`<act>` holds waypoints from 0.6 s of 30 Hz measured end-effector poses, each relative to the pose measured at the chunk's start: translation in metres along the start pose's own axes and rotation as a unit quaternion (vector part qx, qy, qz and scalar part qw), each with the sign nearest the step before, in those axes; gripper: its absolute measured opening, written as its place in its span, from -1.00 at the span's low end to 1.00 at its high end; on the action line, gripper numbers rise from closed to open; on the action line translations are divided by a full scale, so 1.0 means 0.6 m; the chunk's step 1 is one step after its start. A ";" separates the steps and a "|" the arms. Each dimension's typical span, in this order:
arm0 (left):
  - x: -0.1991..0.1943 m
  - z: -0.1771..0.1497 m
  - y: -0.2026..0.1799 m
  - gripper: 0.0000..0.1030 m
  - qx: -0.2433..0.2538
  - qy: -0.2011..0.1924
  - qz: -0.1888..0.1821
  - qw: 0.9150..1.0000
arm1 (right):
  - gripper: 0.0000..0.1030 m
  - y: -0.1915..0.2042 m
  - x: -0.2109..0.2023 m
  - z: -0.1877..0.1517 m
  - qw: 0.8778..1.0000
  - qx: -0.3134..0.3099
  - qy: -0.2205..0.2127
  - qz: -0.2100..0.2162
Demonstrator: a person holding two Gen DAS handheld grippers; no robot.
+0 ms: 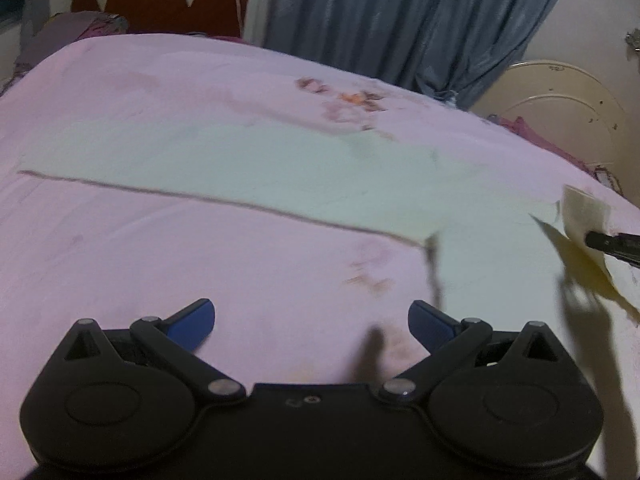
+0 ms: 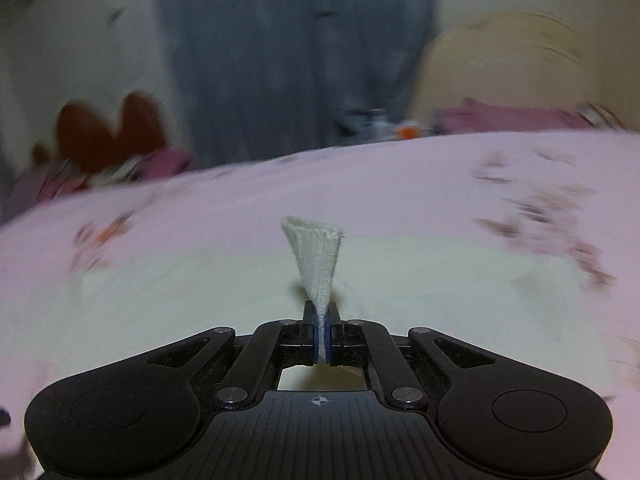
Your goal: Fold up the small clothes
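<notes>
A pale white garment (image 1: 248, 160) lies spread flat on the pink bedsheet (image 1: 160, 264). My left gripper (image 1: 311, 322) is open and empty above the sheet, just short of the garment's near hem. My right gripper (image 2: 322, 320) is shut on a corner of the white garment (image 2: 318, 256), which sticks up between the jaws. In the left wrist view the right gripper (image 1: 592, 240) shows at the far right, lifting that cream-coloured edge (image 1: 584, 216) off the bed. The rest of the garment (image 2: 200, 292) lies below the right gripper.
A headboard with red panels (image 1: 160, 0) stands at the back left. A blue curtain (image 1: 400, 12) hangs behind the bed. A cream round-topped piece of furniture (image 1: 560, 96) stands at the right. Purple bedding (image 1: 88, 26) lies by the headboard.
</notes>
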State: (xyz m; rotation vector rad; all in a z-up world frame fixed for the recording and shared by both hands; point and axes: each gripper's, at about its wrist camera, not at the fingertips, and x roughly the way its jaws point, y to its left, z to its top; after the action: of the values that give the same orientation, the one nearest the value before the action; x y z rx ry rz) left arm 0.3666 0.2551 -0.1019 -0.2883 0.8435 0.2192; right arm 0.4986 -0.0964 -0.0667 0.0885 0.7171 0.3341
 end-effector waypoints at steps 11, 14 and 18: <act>-0.010 -0.004 0.024 0.56 -0.021 0.001 -0.048 0.999 | -0.66 0.118 0.090 -0.074 0.991 -0.087 0.053 0.087; 0.001 0.013 -0.013 0.35 -0.027 -0.004 -0.092 0.995 | 0.15 0.114 0.057 -0.078 0.990 -0.092 0.016 0.110; 0.037 0.038 -0.094 -0.14 -0.029 -0.003 -0.169 0.985 | -0.57 0.049 0.027 -0.082 0.995 -0.050 0.032 0.086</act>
State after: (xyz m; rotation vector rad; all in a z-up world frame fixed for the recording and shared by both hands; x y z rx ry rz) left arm 0.4140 0.2116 -0.0952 -0.4800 0.7701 -0.0726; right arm 0.4695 -0.0652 -0.1081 0.0456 0.7572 0.5387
